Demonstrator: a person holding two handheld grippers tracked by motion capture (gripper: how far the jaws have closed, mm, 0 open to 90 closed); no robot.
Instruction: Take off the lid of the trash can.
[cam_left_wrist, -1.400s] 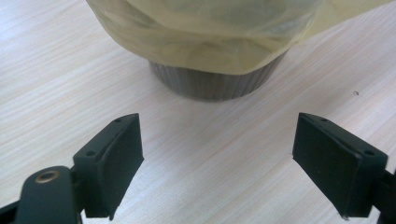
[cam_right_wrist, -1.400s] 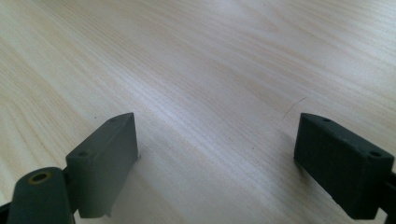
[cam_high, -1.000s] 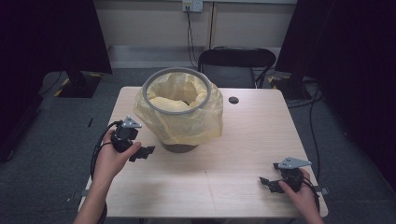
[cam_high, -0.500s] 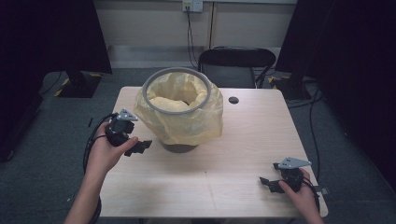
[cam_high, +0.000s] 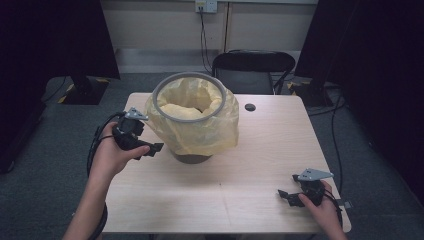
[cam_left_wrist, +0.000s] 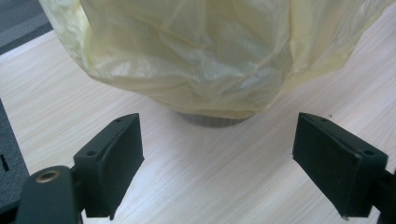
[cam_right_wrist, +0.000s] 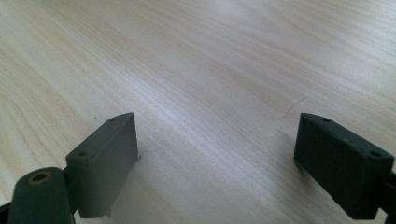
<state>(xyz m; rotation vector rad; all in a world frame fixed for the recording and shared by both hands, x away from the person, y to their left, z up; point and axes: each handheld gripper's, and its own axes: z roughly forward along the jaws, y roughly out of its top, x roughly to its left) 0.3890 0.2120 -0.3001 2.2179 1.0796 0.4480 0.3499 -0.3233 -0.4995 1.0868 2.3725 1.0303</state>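
While held just left of the bin (cam_high: 192, 157), pointing at the hanging yellow bag (cam_high: 192, 125), left gripper (cam_high: 150, 149) with jaws spread wide and nothing between them. Seen in the left gripper view as two black pads apart over bare wood, with the bag (cam_left_wrist: 196, 56) bulging above and the dark base of the bin (cam_left_wrist: 212, 120) peeking out beneath its lower edge. Close to the bag, though not touching it as far as can be told.

Standing at the back middle of the table (cam_high: 240, 185), bin lined with the yellow bag, folded over a grey rim (cam_high: 189, 77) and draped down the outside almost to the tabletop.

Near the front right corner, well apart from the bin, right gripper (cam_high: 286, 195) low over the table, jaws likewise wide and holding nothing; bare wood grain (cam_right_wrist: 210, 93) between the pads.

Behind the table, a black chair (cam_high: 252, 67); on the tabletop right of the bin, a small dark round hole (cam_high: 250, 107).
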